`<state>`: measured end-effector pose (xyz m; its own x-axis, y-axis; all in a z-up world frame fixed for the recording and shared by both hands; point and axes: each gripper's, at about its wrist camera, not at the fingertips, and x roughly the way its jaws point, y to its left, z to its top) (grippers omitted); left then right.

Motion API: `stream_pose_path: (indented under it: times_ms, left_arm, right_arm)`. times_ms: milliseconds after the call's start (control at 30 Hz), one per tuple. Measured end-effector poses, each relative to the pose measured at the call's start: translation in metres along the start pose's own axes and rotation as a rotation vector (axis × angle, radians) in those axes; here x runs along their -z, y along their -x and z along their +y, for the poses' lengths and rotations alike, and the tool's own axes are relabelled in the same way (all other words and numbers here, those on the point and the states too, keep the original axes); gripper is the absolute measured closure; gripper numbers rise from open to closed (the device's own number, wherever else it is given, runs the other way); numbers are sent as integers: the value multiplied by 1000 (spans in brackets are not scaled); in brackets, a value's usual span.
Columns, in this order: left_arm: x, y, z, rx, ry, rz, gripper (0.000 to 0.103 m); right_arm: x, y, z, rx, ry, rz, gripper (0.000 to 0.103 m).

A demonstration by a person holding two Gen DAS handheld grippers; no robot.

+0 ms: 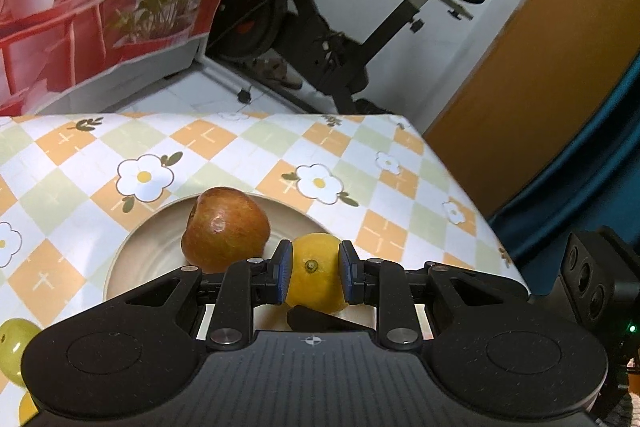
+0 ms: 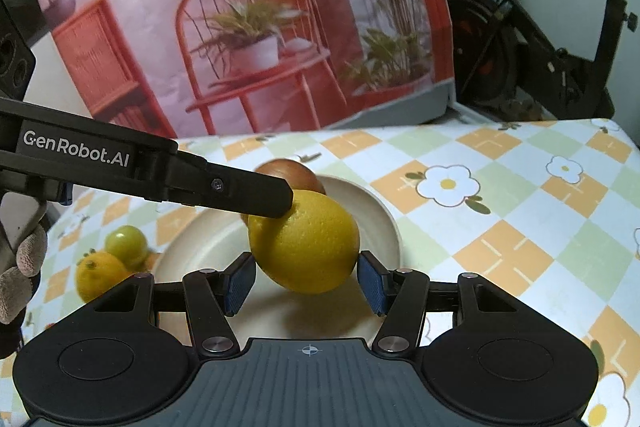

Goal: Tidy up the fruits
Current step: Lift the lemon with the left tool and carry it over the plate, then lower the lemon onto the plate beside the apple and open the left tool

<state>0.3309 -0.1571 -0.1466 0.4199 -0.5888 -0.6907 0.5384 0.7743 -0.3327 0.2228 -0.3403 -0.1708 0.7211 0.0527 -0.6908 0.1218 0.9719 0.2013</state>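
Your left gripper carries the only legible writing: "GenRobot.AI" in white on the black arm that crosses the right wrist view. Its blue ribbed pads are pressed against both sides of a yellow lemon, whose skin is pitted and dull, with a small stem scar facing the left camera. The lemon is held over the near part of a plate, a round, cream, shallow dish with a raised rim.

Your right gripper stands partly open. The lemon lies between its blue pads; whether either pad touches the skin cannot be told.

A red-brown apple, smooth and glossy with faint streaks, rests on the plate behind the lemon. Off the plate, at its left, a second lemon and a smooth green round fruit lie close together on the table.

The table is covered by a cloth printed with orange, pale green and white diamonds and white flowers with yellow centres. Behind it hangs a backdrop printed with a red chair and potted plants. A black exercise bike stands on a pale tiled floor before a white wall, beside an ochre panel. A knit-gloved hand shows at the left edge of the right wrist view.
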Motion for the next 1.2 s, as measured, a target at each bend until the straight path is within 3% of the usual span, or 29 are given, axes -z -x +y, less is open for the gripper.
stream_pose_path:
  times_ms: [233,667,967,1200]
  left_arm:
    - [-2,-12,5,-20,-15,33,77]
    - [-5,-5,2,-41,-8,1,77]
    - [5,42,-6,-75,-29,-83,77]
    - [32,105,11,-137,14,-158,77]
  right_arm:
    - [0,-12,-11,22,-12,5,51]
    - [10,1,-10,83,-28,-120,51]
    - [57,45,6,72,-108,-272,48]
    - [81,70,28,19,-85,-308,48]
